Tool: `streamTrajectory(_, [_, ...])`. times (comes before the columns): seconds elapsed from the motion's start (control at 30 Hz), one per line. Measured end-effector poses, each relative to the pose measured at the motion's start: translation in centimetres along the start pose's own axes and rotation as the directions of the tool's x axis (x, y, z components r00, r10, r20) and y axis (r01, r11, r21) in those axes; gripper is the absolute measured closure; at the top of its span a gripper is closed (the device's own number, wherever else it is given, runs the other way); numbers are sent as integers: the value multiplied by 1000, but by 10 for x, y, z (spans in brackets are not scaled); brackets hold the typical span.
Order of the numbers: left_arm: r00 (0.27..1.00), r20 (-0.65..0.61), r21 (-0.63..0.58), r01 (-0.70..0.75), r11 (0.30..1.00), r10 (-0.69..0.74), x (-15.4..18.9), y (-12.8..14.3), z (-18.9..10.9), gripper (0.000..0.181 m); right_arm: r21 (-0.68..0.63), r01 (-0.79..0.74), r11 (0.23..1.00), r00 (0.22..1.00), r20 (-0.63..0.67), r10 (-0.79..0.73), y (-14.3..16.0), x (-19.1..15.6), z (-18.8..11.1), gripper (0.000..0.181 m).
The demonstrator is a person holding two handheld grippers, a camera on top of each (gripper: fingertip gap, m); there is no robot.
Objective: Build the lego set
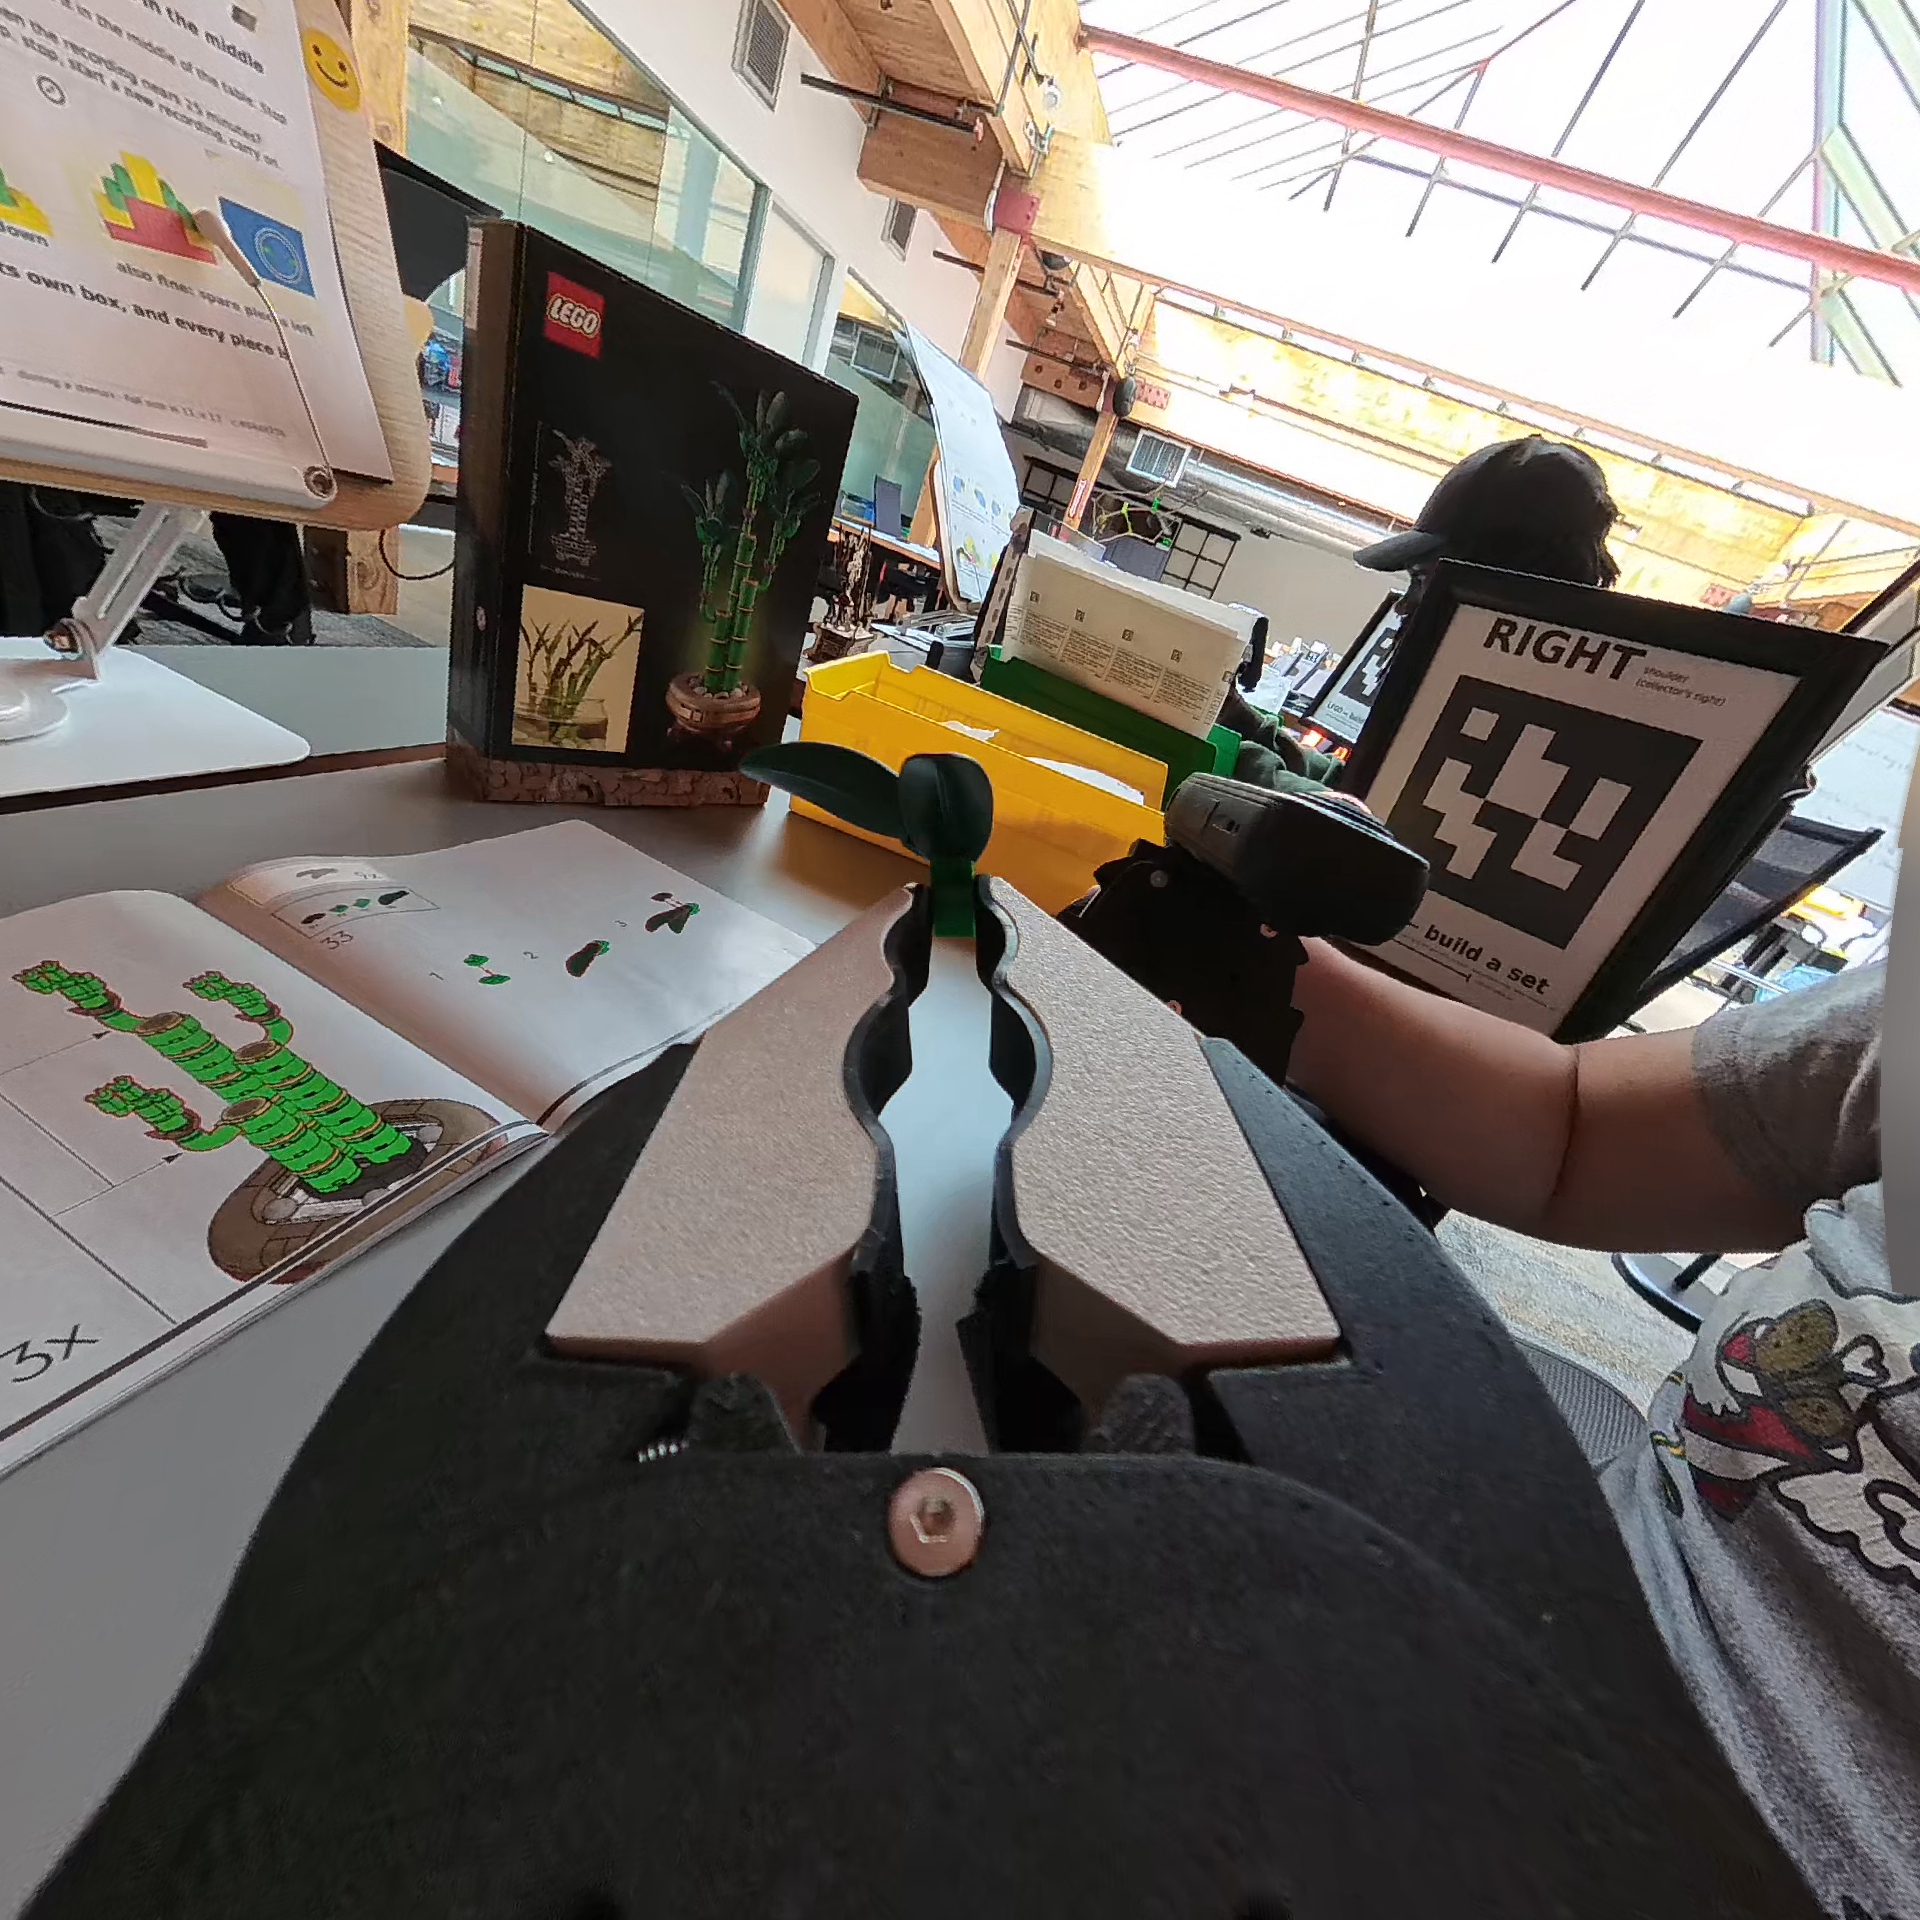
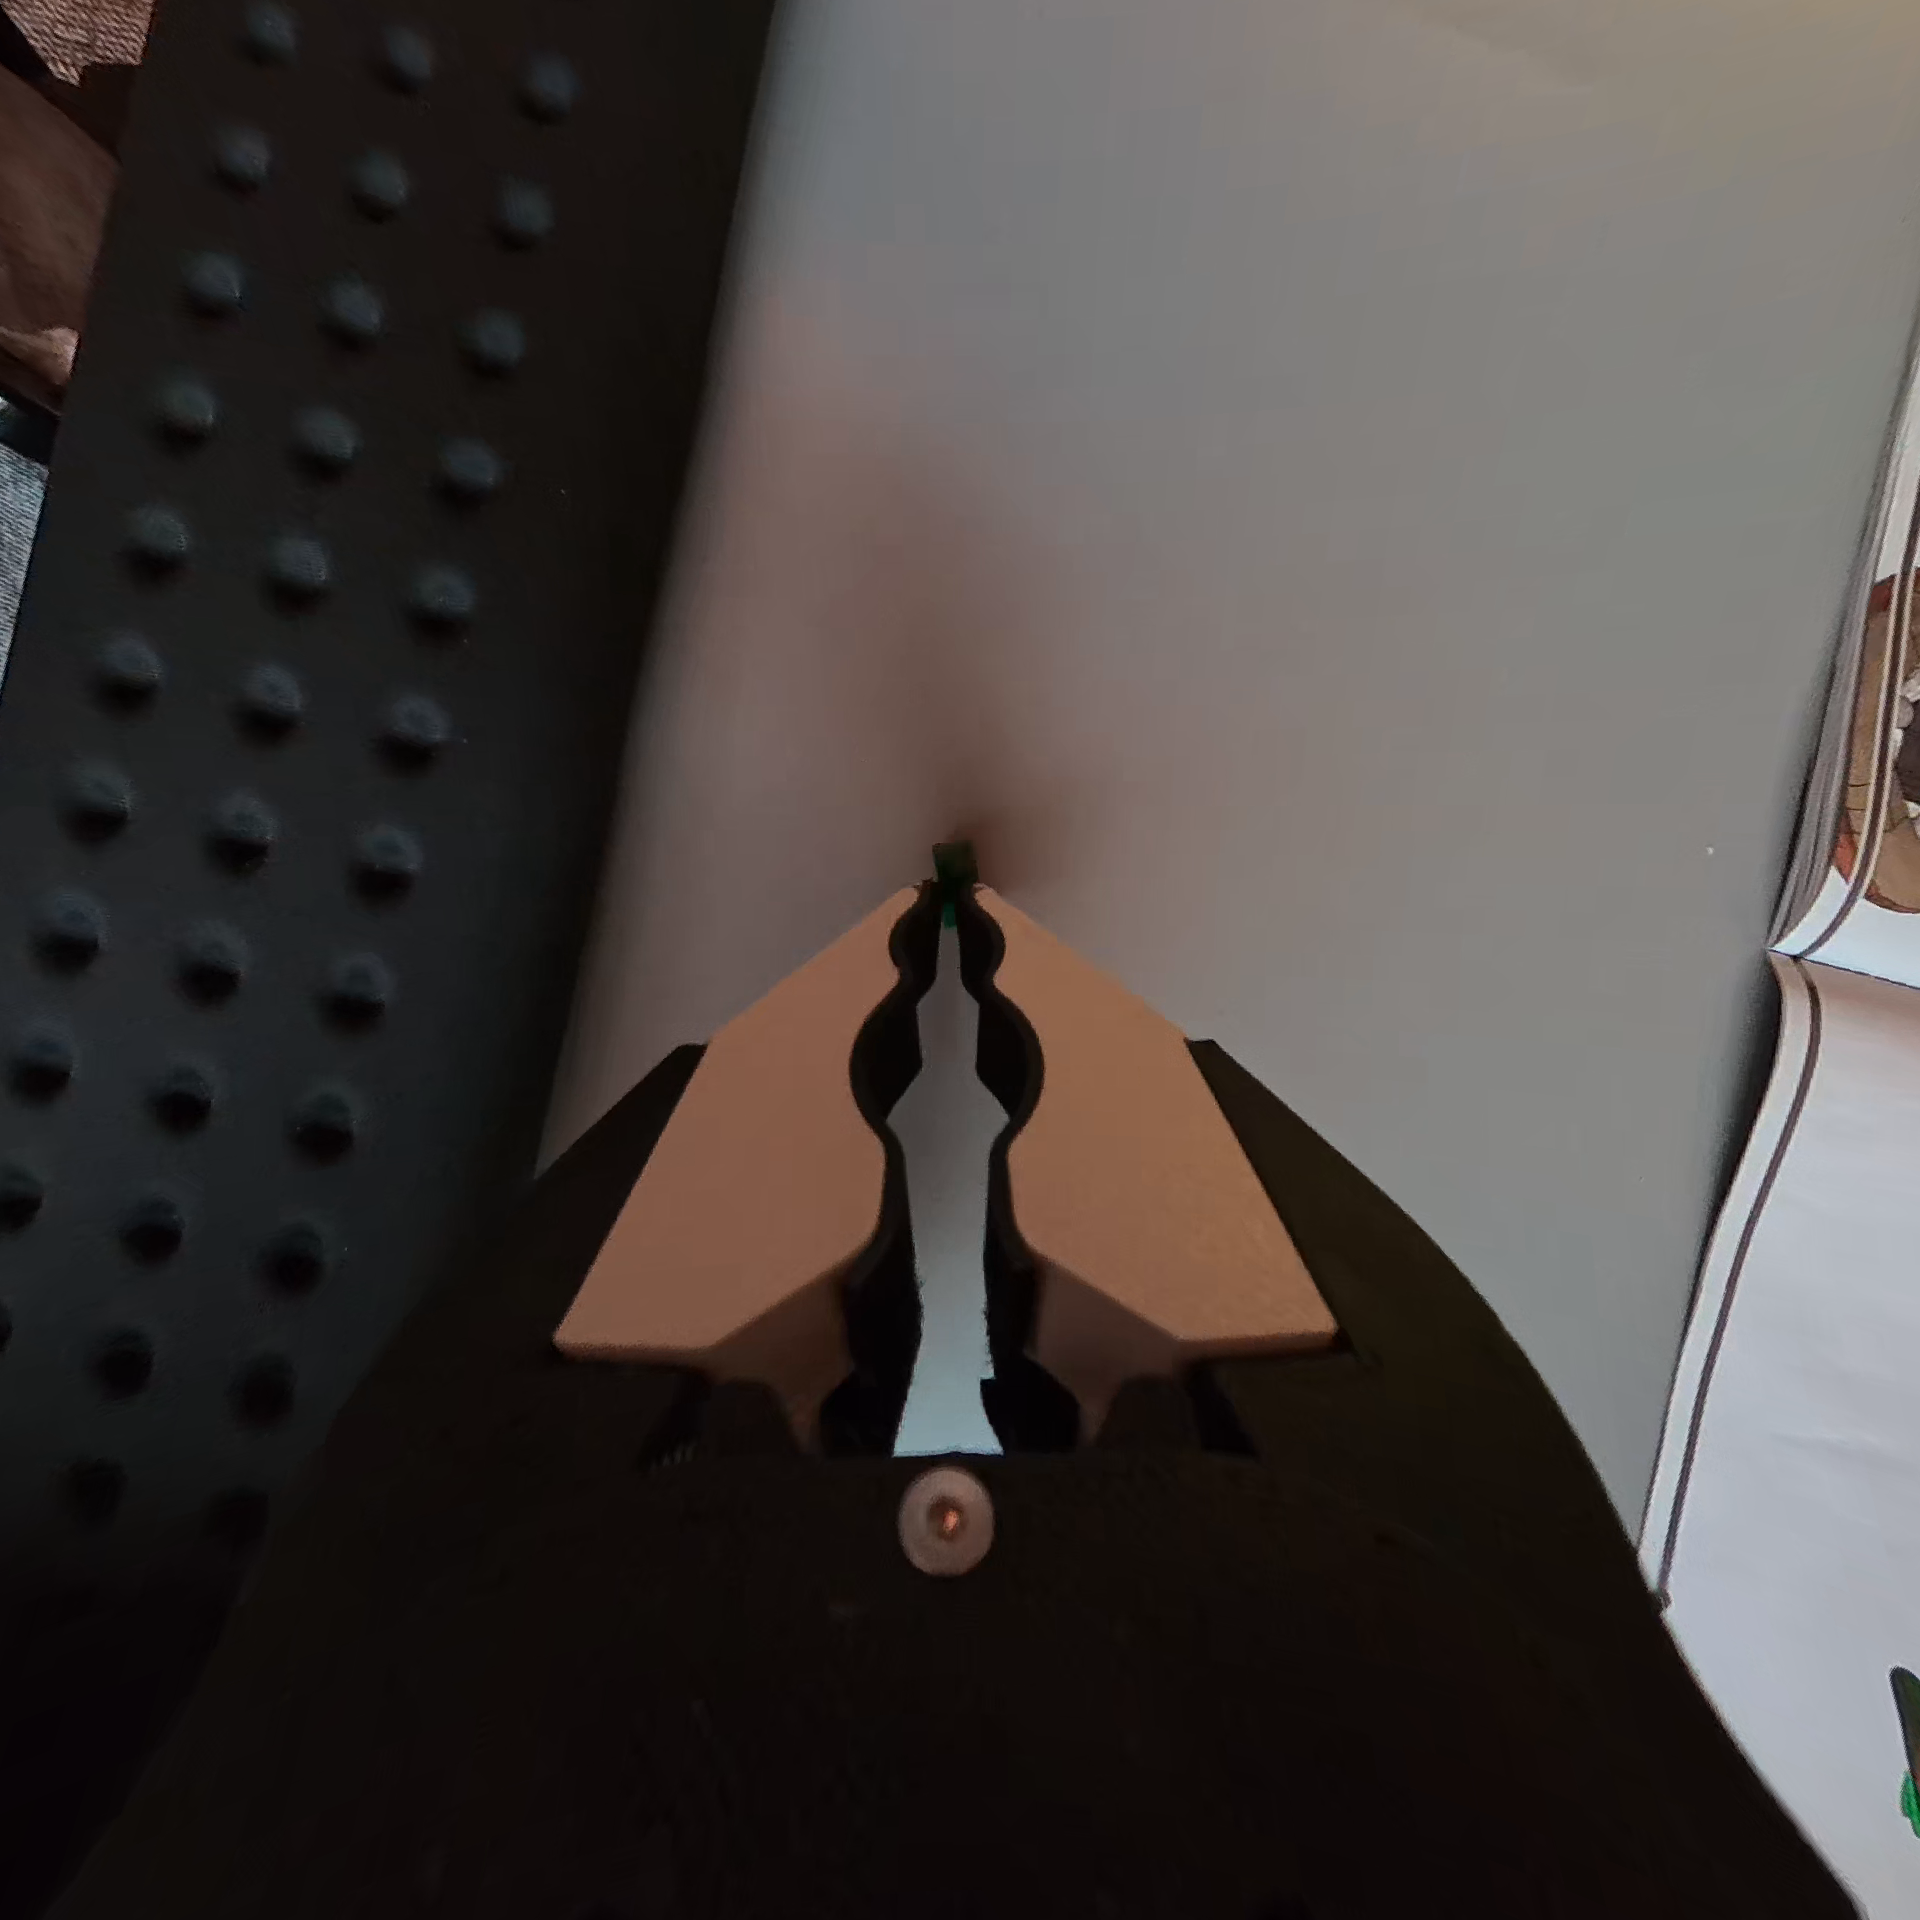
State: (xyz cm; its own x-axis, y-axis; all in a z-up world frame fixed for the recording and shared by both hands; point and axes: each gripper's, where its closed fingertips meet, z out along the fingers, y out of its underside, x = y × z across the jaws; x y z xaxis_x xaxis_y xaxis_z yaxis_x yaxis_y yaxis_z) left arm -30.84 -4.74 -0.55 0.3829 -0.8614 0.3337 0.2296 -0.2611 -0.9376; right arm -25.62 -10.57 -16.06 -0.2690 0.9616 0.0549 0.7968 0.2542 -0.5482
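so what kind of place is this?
Probably a shared workshop or data-collection hall, not a home: skylight roof on timber beams, other tables behind, a marker sign, an instruction board, parts bins and a Lego box.

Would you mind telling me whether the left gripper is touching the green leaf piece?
Touching. The left wrist view shows the left gripper with its jaws closed on the bright green stem of the leaf piece.

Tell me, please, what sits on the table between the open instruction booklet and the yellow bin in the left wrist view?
The upright set box stands between the instruction booklet and the yellow bin, farther back on the table; seen in the left wrist view.
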Motion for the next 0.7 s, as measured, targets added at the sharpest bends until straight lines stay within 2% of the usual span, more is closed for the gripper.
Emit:
streamTrajectory(0.17, [1000, -1, 6, -4, 1000, 4, 1, -1, -2, 175, 50, 0, 999, 1000, 13, 0, -7, -2, -6, 174])
streamTrajectory(0.3, [1000, -9, 7, 2, 1000, -2, 2, -2, -2, 175, 22, 40, 999, 999, 22, -41, -5, 2, -5, 168])
streamTrajectory(0.6, [1000, 0, -8, -1, 1000, 1, -1, 2, -1, 175, 5, 27, 1000, 996, 80, -27, -4, 3, -1, 176])
streamTrajectory(0.7, [1000, -3, -15, 1, 1000, -1, 0, 2, 0, 175, 5, 15, 1000, 996, 84, -16, -4, 2, -2, 172])
